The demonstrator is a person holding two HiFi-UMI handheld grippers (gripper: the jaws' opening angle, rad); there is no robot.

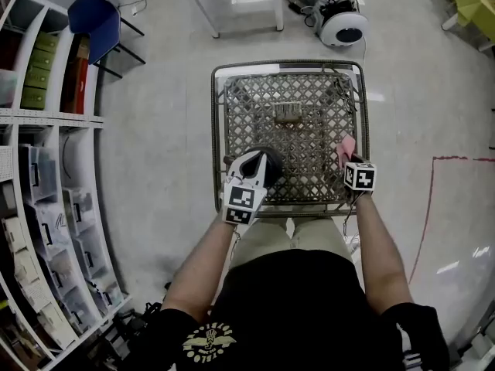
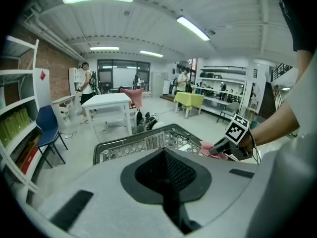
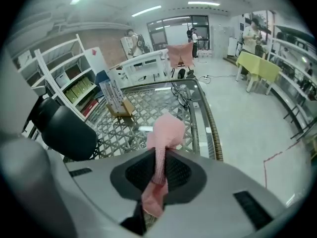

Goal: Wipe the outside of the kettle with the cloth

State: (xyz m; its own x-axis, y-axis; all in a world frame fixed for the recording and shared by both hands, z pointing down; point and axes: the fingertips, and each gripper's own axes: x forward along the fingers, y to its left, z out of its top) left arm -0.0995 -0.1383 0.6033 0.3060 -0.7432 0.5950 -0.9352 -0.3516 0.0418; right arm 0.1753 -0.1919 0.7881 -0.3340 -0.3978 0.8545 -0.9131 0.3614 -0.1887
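Our right tongs (image 3: 158, 163) grip the pink cloth (image 3: 167, 129). The black kettle (image 3: 65, 129) sits to their left, just beyond our closed, empty left tongs (image 2: 167, 171), so the cloth must travel leftward.

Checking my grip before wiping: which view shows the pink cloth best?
The right gripper view: the cloth sits centre frame, pinched by the right gripper. The head view shows only a small pink scrap; the left gripper view, a distant sliver.

Left of centre in the head view, the left gripper (image 1: 250, 178) covers the dark kettle's (image 1: 267, 161) near side; the shelf boxes (image 1: 48, 230) at far left blur.
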